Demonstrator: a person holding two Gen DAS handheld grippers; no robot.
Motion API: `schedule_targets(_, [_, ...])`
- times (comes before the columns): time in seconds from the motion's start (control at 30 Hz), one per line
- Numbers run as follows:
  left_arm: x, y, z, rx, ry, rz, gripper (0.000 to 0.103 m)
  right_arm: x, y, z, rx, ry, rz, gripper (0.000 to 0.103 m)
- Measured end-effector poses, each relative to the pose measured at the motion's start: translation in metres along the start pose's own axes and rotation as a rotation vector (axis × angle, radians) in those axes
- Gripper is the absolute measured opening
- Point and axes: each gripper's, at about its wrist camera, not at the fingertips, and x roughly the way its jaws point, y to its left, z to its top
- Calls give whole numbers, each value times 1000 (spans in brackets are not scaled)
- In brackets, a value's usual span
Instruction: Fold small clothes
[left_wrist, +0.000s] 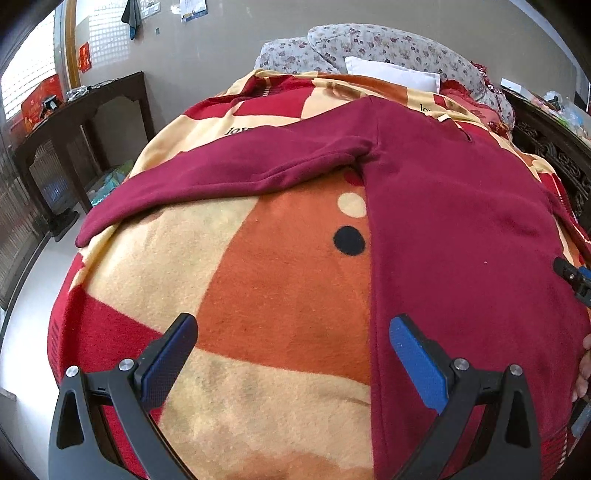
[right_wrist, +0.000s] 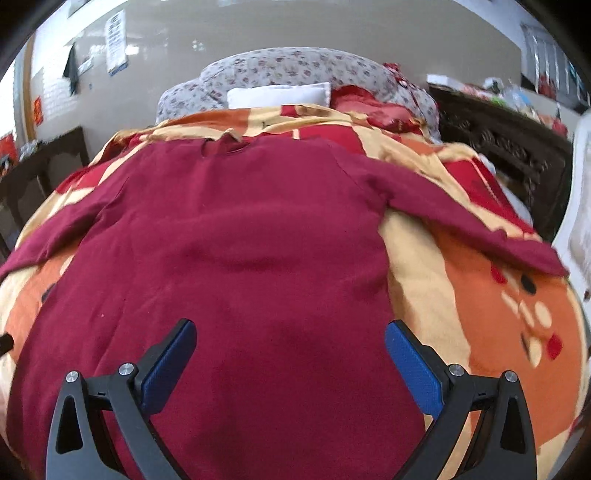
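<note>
One maroon shirt (right_wrist: 236, 236) lies flat mid-bed on the patterned blanket (left_wrist: 280, 266) — both sleeves spread toward the side edges. Left gripper (left_wrist: 293, 343) and right gripper (right_wrist: 290, 345) hover above, fingers wide apart — empty.

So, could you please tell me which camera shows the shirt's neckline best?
The right wrist view: the dark red long-sleeved shirt lies centred, neckline facing the camera. The left wrist view shows only one side and one sleeve.

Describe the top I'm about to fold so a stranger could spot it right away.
Look at the bed's blanket, patterned in orange, cream and red. Spread flat on it lies the long-sleeved top, sleeves out to both sides. It is the only plain, dark maroon piece there.
</note>
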Motion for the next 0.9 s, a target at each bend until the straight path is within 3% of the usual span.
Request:
schedule_targets(0.17, [1,-4,0,-3,10,-5,103,-10,-6,-3,40,-52,-7,103])
schedule_targets(0.47, [-5,5,3,-5,-2,19,103,-27,11,-13,-45,-111,-23,103])
schedule_targets(0.9, [-7,4,4,1,-13,16,103,-23,4,-16,-20,-95,16,103])
